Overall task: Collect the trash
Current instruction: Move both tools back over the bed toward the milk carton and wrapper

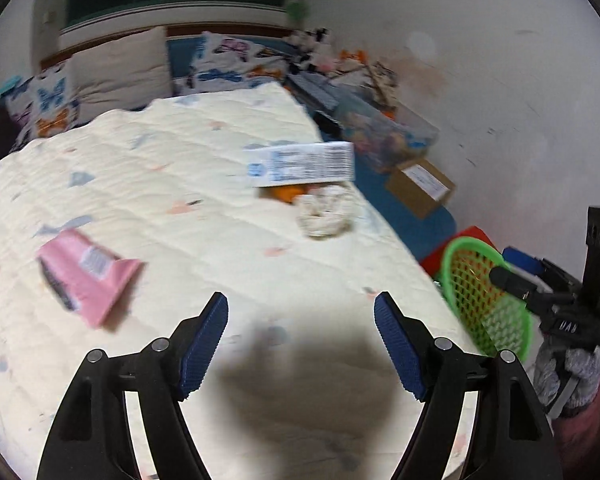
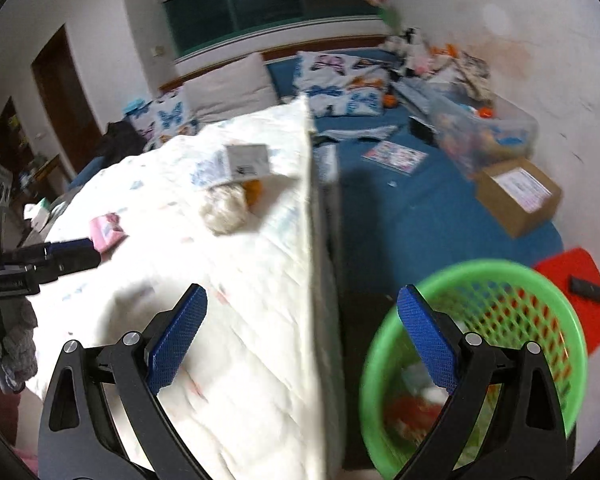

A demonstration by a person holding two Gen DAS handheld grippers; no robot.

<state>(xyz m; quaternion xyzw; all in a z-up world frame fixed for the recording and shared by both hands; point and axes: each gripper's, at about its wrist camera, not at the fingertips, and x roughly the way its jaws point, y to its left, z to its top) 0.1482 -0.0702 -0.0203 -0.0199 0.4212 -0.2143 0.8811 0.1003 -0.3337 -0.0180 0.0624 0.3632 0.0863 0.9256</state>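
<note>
Left wrist view: left gripper hung over the quilted bed, fingers wide apart, nothing between them. Trash on the quilt: pink packet ahead-left, white-and-blue box further up near the right edge, crumpled tissue wad touching the box's near side, something orange tucked under the box. Green mesh basket stood off the bed's right edge, partly hidden by the right gripper, whose fingers I couldn't read from here. Frame was motion-blurred.

Right wrist view: right gripper straddled the bed's edge, fingers wide and empty. The right finger overlapped the green mesh basket in frame; the basket sat on the floor beside the bed and already had some scraps in it, contents too blurred to name. Tissue wad and box lay well ahead on the quilt, pink packet off to the left near the left gripper.

Judgement: between picks, both hands free, so reaching for the next item. Pink packet was closest to the left gripper; the tissue wad suited either hand. Next move called for lining the fingers across a thin flat packet on soft bedding, pressing in slightly to get under an edge, then carrying it over to the basket.
</note>
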